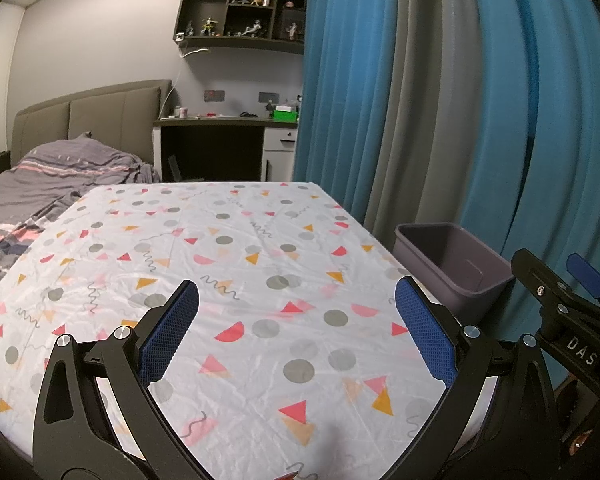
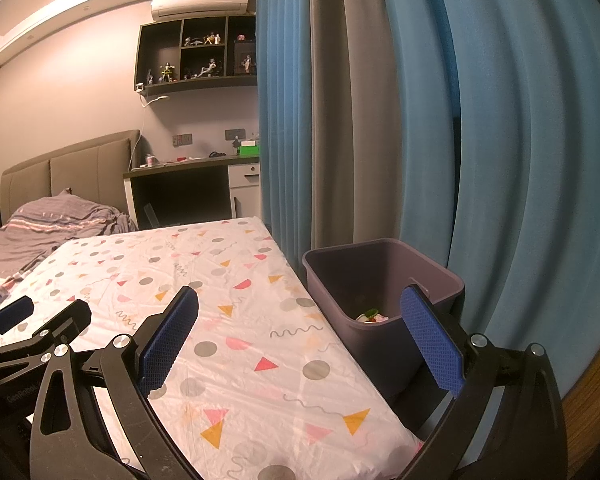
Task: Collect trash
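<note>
Left claw [image 1: 296,328] spread wide above tablecloth [image 1: 236,264]; bin [image 1: 460,276] beside.

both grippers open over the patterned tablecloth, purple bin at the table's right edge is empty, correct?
Not quite. The purple bin isn't empty: the right wrist view shows some trash at its bottom. The rest holds: left gripper and right gripper are both open over the patterned tablecloth, bin at the table's right edge.

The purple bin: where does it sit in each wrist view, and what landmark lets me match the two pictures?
Left wrist: the purple bin is at right of centre, beyond the table's right edge, its inside hidden.
Right wrist: the bin is lower right of centre, partly behind the right gripper, with trash visible inside.
Shared landmark: the patterned tablecloth beside the blue curtain.
</note>
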`<state>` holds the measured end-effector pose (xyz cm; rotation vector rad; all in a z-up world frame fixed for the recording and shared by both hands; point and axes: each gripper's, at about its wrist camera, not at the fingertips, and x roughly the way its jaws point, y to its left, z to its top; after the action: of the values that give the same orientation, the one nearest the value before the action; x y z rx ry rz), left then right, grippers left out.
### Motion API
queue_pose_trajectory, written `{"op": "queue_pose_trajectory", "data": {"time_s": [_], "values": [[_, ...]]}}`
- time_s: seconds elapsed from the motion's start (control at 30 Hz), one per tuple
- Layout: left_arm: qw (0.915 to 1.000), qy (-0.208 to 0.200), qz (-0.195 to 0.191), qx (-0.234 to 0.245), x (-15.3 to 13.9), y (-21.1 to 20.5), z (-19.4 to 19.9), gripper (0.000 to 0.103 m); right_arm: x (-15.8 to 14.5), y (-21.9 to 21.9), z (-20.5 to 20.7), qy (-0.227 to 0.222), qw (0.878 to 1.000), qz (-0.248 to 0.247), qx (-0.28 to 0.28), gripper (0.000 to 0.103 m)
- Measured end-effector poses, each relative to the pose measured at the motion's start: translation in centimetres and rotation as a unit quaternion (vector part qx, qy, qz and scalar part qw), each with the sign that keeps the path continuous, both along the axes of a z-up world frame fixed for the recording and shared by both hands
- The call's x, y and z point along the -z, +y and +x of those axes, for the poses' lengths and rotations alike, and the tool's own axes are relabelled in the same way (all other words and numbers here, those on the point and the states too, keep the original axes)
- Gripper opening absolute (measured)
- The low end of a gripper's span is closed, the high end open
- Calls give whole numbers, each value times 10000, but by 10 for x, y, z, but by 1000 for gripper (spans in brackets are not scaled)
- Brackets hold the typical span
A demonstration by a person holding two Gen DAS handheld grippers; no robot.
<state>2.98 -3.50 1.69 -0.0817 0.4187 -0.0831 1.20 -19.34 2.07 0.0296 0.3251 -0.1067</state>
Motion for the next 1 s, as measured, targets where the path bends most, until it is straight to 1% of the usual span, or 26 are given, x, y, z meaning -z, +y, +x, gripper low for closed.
{"op": "queue_pose_trajectory", "data": {"time_s": [0.7,0.8,0.87,1.0], "values": [[10000,-38,6,77,-2,-10,-1,97,-3,1,0,21,10000,3,5,97],[10000,-25,2,92,-2,-11,-2,93,-3,2,-1,25,10000,7,12,97],[9999,-50,-15,104,-3,-10,-4,88,-2,1,-1,20,10000,8,10,97],[9998,-128,20,158,-6,-13,-9,86,-3,1,-1,19,10000,7,1,97]]}}
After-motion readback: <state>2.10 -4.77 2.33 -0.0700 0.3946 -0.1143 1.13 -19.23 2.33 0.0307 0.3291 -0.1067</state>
